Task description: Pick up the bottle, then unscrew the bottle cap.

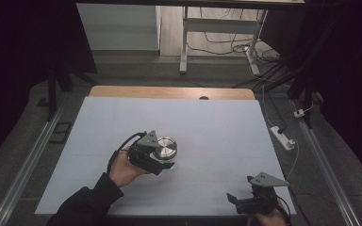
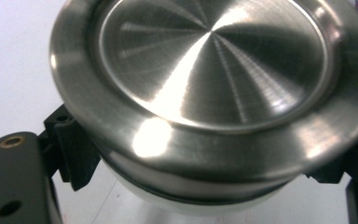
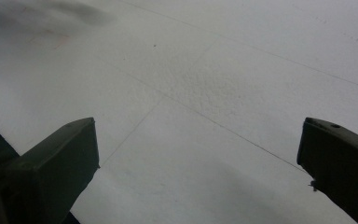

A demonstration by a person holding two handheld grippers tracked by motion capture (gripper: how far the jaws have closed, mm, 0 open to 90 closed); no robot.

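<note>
Up top in the high view: pale blue-white table (image 1: 217, 122) with a wooden strip along the far edge, dark floor all round. Left gripper (image 1: 162, 162) sitting a bit left of the middle of the sheet, gripped by the left hand (image 1: 122, 170) in a dark sleeve, cable looping off the back. Round steel lid (image 1: 164, 147) right at its front end, shiny face tipped up and toward the camera, jaws clamped on whatever sits under it. Right gripper (image 1: 233, 200) way down at the near right corner of the sheet, well apart from the lid, grey three-cornered plate on top, nothing near its tips. White power strip (image 1: 283, 137) lying on the floor just off the right edge of the table.

Over to the left gripper view: lid (image 2: 212, 79) huge and tilted, brushed metal with a glare streak across the recessed centre, wide rim around it. White body (image 2: 191, 203) peeking out below the rim, can't really tell what kind of container. Black pads pinching it from both sides, one pad (image 2: 72, 154) clear at lower left, pressed tight against it.

Right gripper view last: two dark fingers (image 3: 58, 158) spread wide, nothing between them, just bare pale table (image 3: 205, 84) with a few faint lines and a shadow smudge at top left.
</note>
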